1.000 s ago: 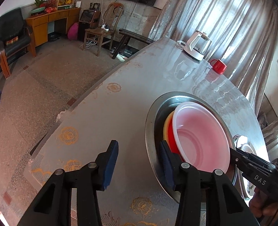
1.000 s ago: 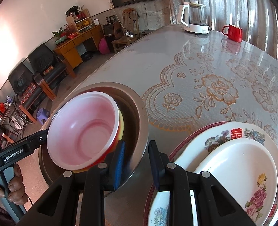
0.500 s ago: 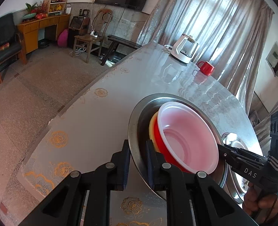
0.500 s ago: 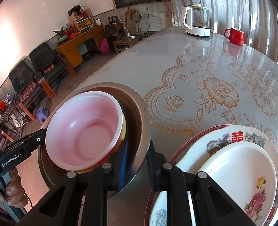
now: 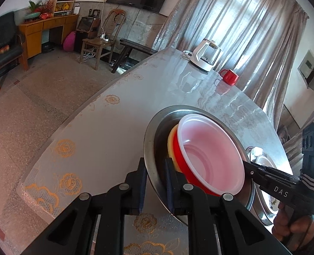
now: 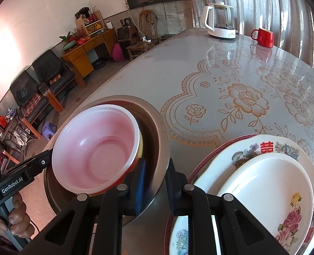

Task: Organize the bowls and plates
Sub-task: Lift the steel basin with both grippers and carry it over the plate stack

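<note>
A steel bowl (image 5: 150, 131) (image 6: 157, 121) holds a yellow bowl (image 5: 171, 140) (image 6: 141, 146) with a red bowl (image 5: 210, 155) (image 6: 97, 148), pink-white inside, nested on top. My left gripper (image 5: 154, 170) is shut on the steel bowl's near rim, one pad inside and one outside. My right gripper (image 6: 156, 169) is shut on the opposite rim and shows across the bowls in the left wrist view (image 5: 249, 167). The left gripper (image 6: 43, 161) reaches in from the left in the right wrist view. A floral plate (image 6: 263, 146) carries a smaller white plate (image 6: 263, 182) just right of the bowls.
A white kettle (image 5: 203, 57) (image 6: 220, 21) and a red mug (image 5: 229, 77) (image 6: 263, 37) stand at the table's far end. The lace-patterned tablecloth (image 6: 242, 99) stretches between them and the dishes. The table edge (image 5: 50, 138) drops to the floor on the left.
My left jaws closed from wide open onto the steel bowl's rim. The right jaws narrowed onto the opposite rim. The left wrist view tipped up slightly.
</note>
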### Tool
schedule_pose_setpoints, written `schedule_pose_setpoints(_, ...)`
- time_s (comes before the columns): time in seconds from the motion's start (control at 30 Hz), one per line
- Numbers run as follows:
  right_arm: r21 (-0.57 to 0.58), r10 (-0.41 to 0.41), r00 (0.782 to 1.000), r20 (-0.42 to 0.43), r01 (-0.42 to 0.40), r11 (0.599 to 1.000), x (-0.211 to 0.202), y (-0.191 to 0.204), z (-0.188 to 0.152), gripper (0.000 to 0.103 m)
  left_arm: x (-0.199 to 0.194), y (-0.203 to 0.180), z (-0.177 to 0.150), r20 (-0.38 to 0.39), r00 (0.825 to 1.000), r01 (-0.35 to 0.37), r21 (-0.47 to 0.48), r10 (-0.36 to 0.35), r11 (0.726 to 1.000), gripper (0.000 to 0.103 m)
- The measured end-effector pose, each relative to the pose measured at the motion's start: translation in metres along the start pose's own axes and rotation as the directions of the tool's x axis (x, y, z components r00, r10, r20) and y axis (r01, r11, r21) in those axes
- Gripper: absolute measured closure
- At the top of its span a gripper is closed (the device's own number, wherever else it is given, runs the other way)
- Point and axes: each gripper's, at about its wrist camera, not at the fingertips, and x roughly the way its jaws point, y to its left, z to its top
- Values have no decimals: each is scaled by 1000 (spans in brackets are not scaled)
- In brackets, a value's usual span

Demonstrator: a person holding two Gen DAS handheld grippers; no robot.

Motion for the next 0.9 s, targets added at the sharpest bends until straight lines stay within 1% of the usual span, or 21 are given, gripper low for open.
schedule_pose_setpoints(0.17,10,12,1000,-1,-12,1000,-4,-1,-4,85,-6,0,-2,4,1000,8,-4,-8,1000,88)
schedule_pose_setpoints(0.3,-7,13,1000,11,-13,1000,-7,2,-5,85,-10,-4,-2,13,1000,-4,12,4,1000,88)
schedule_pose_setpoints(0.5,3,26,999,23,-26,1000,-13,0,-6,85,-20,-12,-1,36,999,-9,36,8,999,88)
schedule_pose_setpoints(0.9,25,28,998,60,-30,999,-31,-7,-8,85,-31,-26,0,55,998,3,71,-7,997,87)
